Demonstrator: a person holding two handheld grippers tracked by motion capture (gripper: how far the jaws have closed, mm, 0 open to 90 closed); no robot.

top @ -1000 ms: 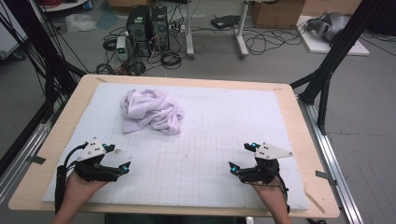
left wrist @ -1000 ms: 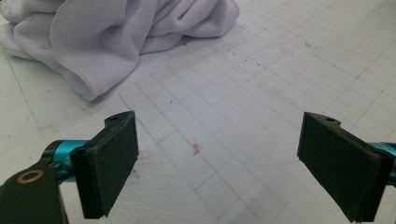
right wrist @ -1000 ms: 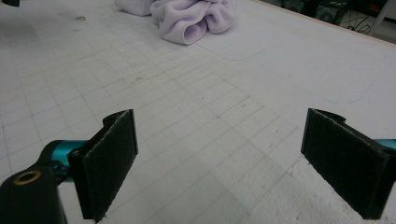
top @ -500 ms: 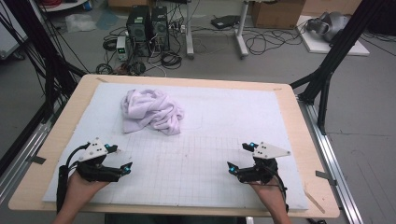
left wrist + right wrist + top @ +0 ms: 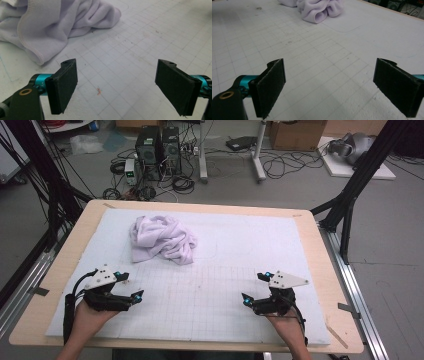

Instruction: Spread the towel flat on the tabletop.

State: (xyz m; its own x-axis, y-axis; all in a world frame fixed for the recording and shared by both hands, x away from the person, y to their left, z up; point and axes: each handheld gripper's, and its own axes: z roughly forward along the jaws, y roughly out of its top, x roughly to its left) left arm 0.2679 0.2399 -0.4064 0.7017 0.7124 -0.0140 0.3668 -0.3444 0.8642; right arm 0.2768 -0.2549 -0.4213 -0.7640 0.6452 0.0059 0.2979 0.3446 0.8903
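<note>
Crumpled pale lilac towel (image 5: 162, 239), stitched hem showing.

The crumpled lilac towel (image 5: 50, 25) runs off the left gripper view's top-left edge.

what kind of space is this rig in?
Probably a lab or workshop: a wooden table topped with a gridded white mat, desktop computer towers and loose cables on the floor, black frame struts alongside.

1 crumpled towel (image 5: 162, 239), 2 grippers: left (image 5: 131, 301), right (image 5: 248, 301); 1 mat (image 5: 260, 245), prob. 1 table (image 5: 310, 227).
</note>
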